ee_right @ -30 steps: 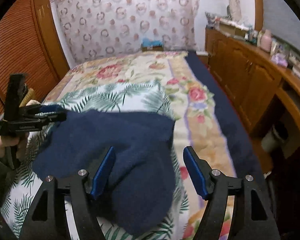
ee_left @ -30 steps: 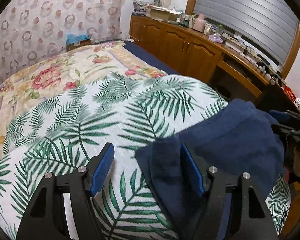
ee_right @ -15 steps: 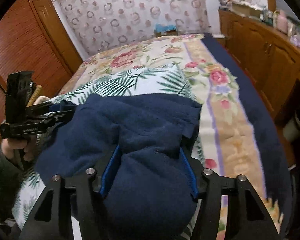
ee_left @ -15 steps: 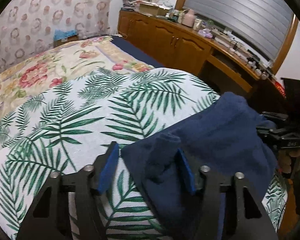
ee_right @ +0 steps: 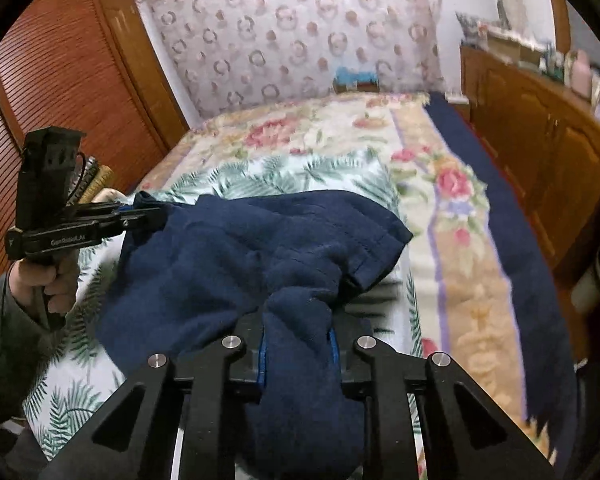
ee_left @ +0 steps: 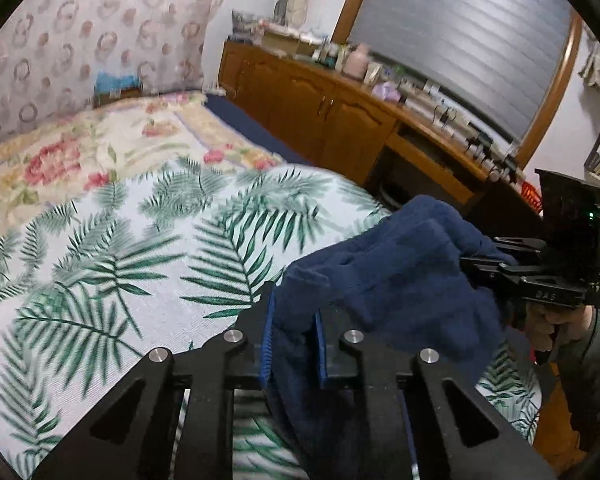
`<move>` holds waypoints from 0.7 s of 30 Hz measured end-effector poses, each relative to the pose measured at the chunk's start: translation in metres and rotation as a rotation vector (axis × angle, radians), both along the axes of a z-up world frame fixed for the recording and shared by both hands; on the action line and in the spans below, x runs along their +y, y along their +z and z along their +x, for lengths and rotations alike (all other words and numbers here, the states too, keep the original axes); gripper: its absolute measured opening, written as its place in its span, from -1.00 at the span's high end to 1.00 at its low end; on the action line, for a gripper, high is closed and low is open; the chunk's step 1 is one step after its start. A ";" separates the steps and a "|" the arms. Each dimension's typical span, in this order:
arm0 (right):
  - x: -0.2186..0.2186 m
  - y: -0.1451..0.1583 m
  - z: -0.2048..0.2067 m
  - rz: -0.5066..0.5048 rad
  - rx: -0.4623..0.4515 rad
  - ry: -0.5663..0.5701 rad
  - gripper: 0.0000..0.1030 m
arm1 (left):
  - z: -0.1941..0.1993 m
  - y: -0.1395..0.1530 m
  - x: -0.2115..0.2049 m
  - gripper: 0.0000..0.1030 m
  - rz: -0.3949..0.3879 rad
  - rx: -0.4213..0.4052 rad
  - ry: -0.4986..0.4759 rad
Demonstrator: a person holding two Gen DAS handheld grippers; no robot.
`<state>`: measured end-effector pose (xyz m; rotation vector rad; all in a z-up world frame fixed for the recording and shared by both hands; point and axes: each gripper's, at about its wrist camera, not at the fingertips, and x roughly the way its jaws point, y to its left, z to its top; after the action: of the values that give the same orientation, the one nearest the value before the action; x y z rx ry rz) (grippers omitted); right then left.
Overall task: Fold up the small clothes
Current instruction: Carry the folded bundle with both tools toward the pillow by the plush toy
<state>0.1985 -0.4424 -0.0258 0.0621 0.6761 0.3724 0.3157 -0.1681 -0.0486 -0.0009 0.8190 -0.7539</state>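
Palm-leaf bedspread [ee_left: 112, 248] lies under everything; navy garment [ee_right: 236, 256] hangs just above its near end, long axis running left-right between my hands; my left gripper [ee_left: 291, 334] is clamped on its left end, my right gripper [ee_right: 296, 346] clamped on its right end; neither nearer, cloth bunched, needs spreading flat.

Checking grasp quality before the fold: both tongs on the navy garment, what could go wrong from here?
1. The left tongs and right tongs each pinch a bunched wad of the navy garment, not a flat edge, so the fold may come out lumpy.
2. The cloth sags between them; a layer could slip out.
3. It sits near the edge of the palm-print cover and might slide off.
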 end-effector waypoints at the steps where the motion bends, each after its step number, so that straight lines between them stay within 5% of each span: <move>1: 0.002 0.004 -0.003 -0.008 -0.019 0.002 0.58 | -0.006 0.008 0.006 0.66 -0.012 -0.021 0.007; 10: 0.075 0.077 -0.006 -0.106 -0.206 0.147 0.59 | -0.061 0.084 0.099 0.67 -0.087 -0.201 0.154; 21: 0.290 0.149 0.032 -0.280 -0.367 0.535 0.59 | -0.132 0.121 0.273 0.67 -0.074 -0.334 0.550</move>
<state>0.2302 -0.1522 0.1231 -0.4528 0.3653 0.7763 0.1839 0.1049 0.0721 -0.1566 0.4368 -0.2507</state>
